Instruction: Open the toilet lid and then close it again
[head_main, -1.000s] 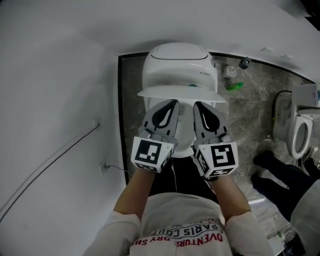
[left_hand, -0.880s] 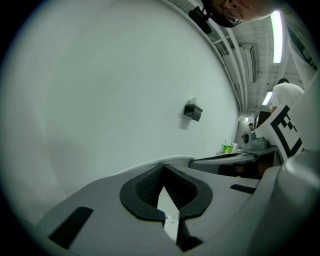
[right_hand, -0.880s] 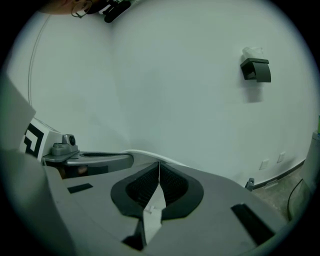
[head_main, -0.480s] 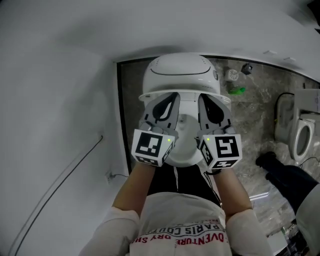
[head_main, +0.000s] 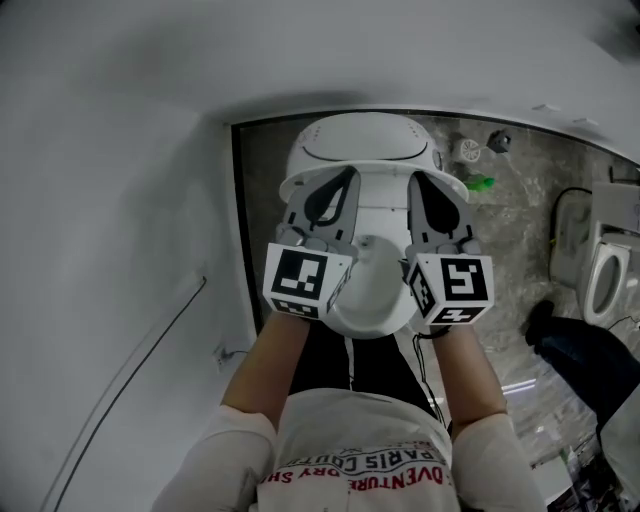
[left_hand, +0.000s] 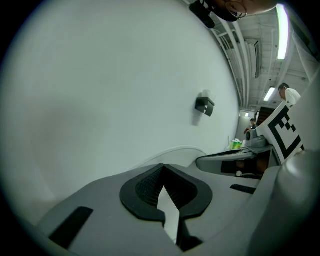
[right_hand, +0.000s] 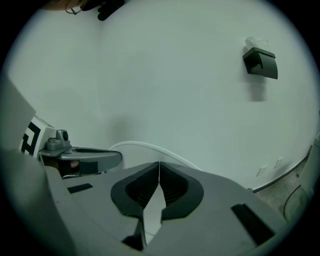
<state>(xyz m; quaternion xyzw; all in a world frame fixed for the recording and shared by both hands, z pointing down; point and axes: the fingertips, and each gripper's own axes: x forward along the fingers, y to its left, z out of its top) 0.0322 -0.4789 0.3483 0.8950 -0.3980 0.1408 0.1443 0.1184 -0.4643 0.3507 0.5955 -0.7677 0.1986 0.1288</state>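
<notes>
Where grey marbled floor (head_main: 510, 215) meets white wall (head_main: 110, 180), a white toilet (head_main: 362, 150) stands.

occl: we couldn't see toilet lid (head_main: 360, 150) rim ends behind left gripper (head_main: 346, 177) & right gripper (head_main: 419, 180) | cut: 2nd toilet (head_main: 608, 272), R edge

This looks like a bathroom mock-up set inside a larger hall. A white toilet (head_main: 360, 150) stands against a plain white wall (head_main: 120, 200) on a grey marble-patterned floor (head_main: 500, 220), with a second toilet (head_main: 600, 272) near it at the right. Past the wall's edge, a high ceiling (left_hand: 250, 22) carries strip lights (left_hand: 283, 25) and exposed pipes (left_hand: 236, 47).
</notes>
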